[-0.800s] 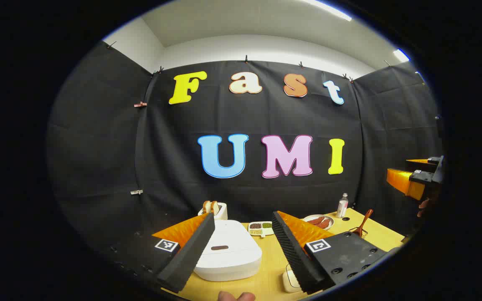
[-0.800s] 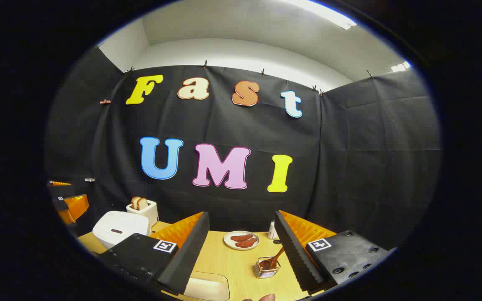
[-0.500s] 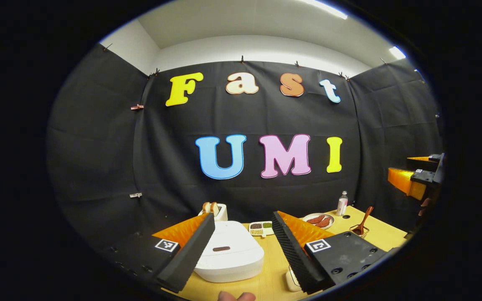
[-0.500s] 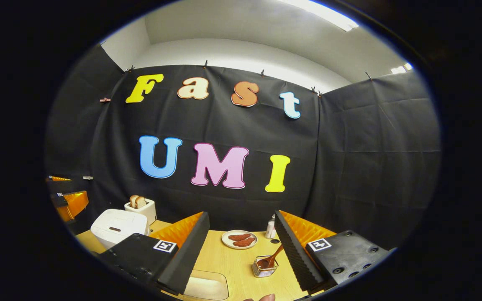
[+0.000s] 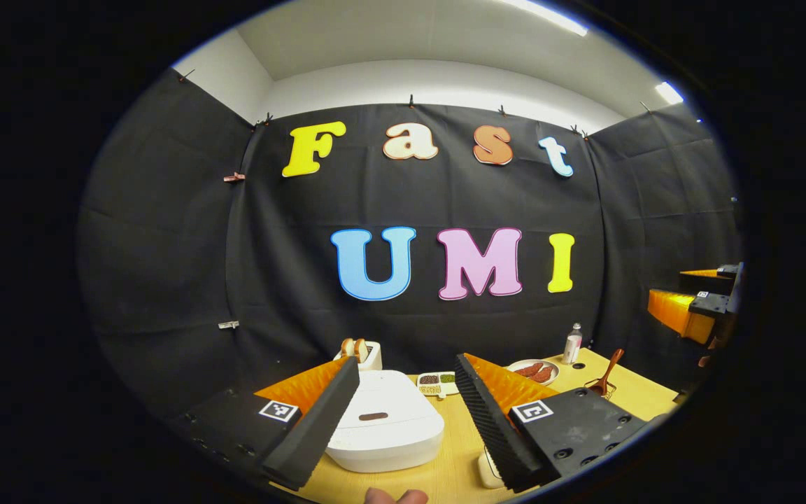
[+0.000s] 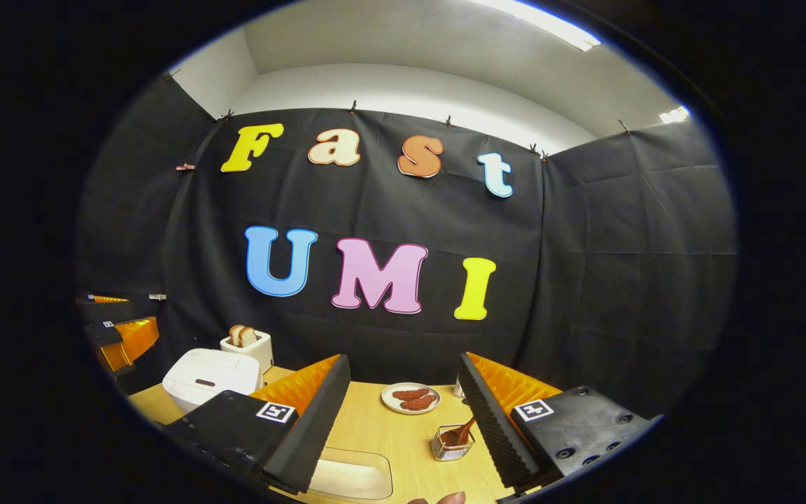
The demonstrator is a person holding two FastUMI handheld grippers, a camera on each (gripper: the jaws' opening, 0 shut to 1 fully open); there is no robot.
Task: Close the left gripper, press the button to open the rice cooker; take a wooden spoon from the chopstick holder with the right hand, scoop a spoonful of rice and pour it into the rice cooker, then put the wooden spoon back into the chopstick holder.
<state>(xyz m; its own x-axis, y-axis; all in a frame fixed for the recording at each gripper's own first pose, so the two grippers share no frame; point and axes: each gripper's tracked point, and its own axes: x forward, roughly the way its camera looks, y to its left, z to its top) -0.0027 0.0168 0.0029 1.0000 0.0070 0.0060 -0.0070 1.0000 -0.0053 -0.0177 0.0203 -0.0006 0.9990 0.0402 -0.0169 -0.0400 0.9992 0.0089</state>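
The white rice cooker (image 5: 383, 427) sits with its lid down and a dark button (image 5: 373, 416) on top, just beyond my left gripper (image 5: 407, 361), which is open and empty. In the right gripper view the cooker (image 6: 210, 378) lies at the far left. A wooden spoon (image 6: 462, 432) stands in the wire chopstick holder (image 6: 449, 448), close by the right finger of my right gripper (image 6: 404, 358), which is open and empty. The spoon (image 5: 607, 372) also shows far right in the left gripper view. A pale rice container (image 6: 350, 476) lies under the right gripper.
On the yellow table (image 6: 389, 434) stand a toaster with bread (image 6: 248, 344), a plate of sausages (image 6: 410, 397), a small bottle (image 5: 573, 343) and a divided dish of beans (image 5: 436, 381). The other gripper (image 5: 690, 308) hovers at the right edge.
Both views have drifted only slightly. In the right gripper view the scene slid a little to the right. Both grippers stay open.
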